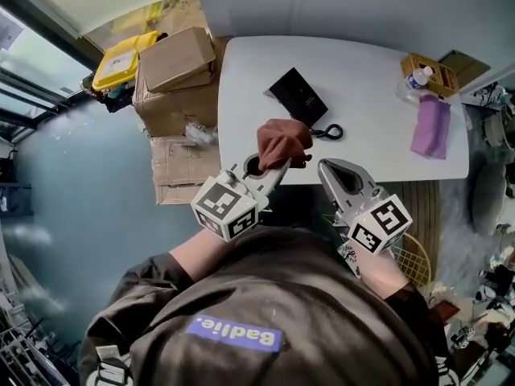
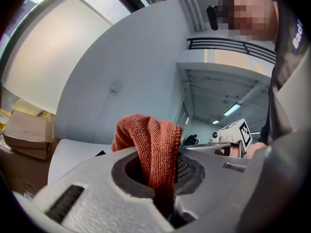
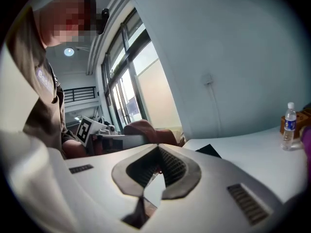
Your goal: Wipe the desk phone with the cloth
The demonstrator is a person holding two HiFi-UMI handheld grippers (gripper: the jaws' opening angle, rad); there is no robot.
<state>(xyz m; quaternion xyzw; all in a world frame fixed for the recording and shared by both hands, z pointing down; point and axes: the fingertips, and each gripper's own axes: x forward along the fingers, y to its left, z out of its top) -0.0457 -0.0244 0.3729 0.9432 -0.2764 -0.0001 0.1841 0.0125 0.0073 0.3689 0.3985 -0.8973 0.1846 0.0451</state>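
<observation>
Left gripper (image 1: 273, 170) is clenched on the rust-brown terry cloth (image 1: 283, 143). In the left gripper view the cloth (image 2: 150, 149) is wedged between the jaws of this gripper (image 2: 160, 165) and bulges out past the tips in a soft wad. Right gripper (image 1: 336, 174) is closed with nothing in it; its own view shows the tips of the gripper (image 3: 158, 152) meeting and only bare desk through the gap behind them. Both are held over the near edge of the white desk (image 1: 362, 79). The flat black desk phone (image 1: 298, 96) lies just beyond the cloth, its coiled black cord (image 1: 328, 131) trailing toward me, and I can't tell if the cloth touches anything yet. The cloth should handle as light, limp and grippy, so I'd judge the pinch in the bunched middle is fine, with the loose wad in front as the wiping face. The phone looks like rigid, smooth plastic, probably light enough to skate on the slick desk under a push. I'd wipe with low pressure and, if needed, pin a corner of its body with the empty right gripper, not the cord, which would stretch and drag it. A purple cloth (image 1: 432, 125), a clear water bottle (image 1: 417, 77) and a woven basket (image 1: 434, 75) sit well apart at the far right.
</observation>
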